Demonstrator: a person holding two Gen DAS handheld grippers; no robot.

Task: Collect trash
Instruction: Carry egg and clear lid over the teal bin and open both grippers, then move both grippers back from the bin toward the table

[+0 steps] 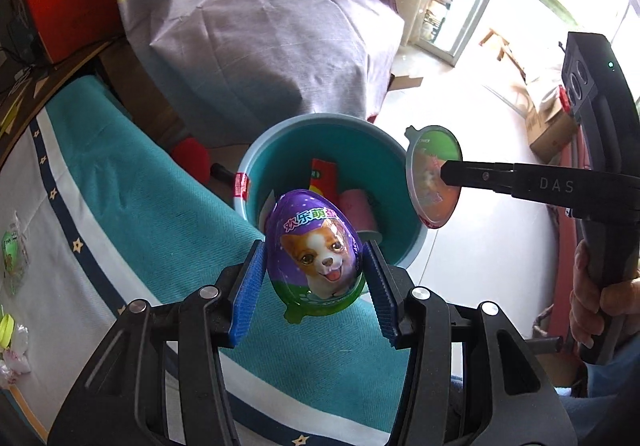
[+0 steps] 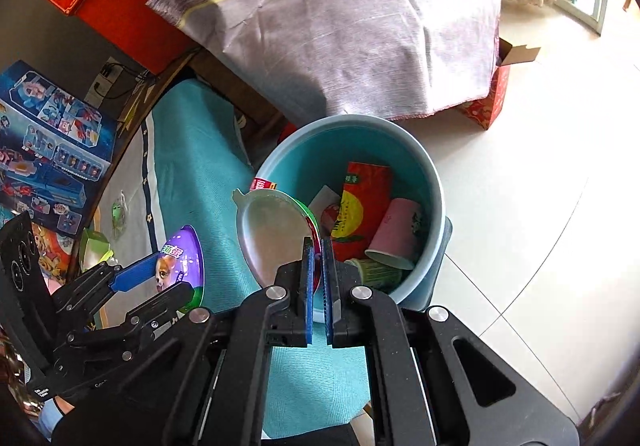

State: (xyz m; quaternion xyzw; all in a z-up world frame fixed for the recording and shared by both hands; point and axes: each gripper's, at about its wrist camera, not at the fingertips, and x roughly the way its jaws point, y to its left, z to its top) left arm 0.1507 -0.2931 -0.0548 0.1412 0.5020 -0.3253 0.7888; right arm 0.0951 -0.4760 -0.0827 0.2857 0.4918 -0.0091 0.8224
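Left gripper [image 1: 316, 278]: blue ribbed pads clamped on either side of the purple egg-shaped plastic shell printed with a puppy [image 1: 316, 250], held upright above the teal cloth-covered bench [image 1: 132, 182], just in front of the bin.
Right gripper [image 2: 317, 286]: pads pressed together on the edge of the clear egg-shaped plastic half-shell [image 2: 276, 234], held on edge over the near rim of the bin.
Round light-blue plastic bin [image 2: 436, 182]: stands on the white tiled floor [image 2: 540, 206] against the bench edge; inside lie a red printed carton [image 2: 364, 210], a pink paper cup [image 2: 396, 238] on its side and a green cup [image 2: 376, 272].
Bench top: small green wrappers [image 1: 12, 254] lie at the far left.
Behind: a purple-grey cloth [image 1: 256, 30] drapes a large bulky shape.
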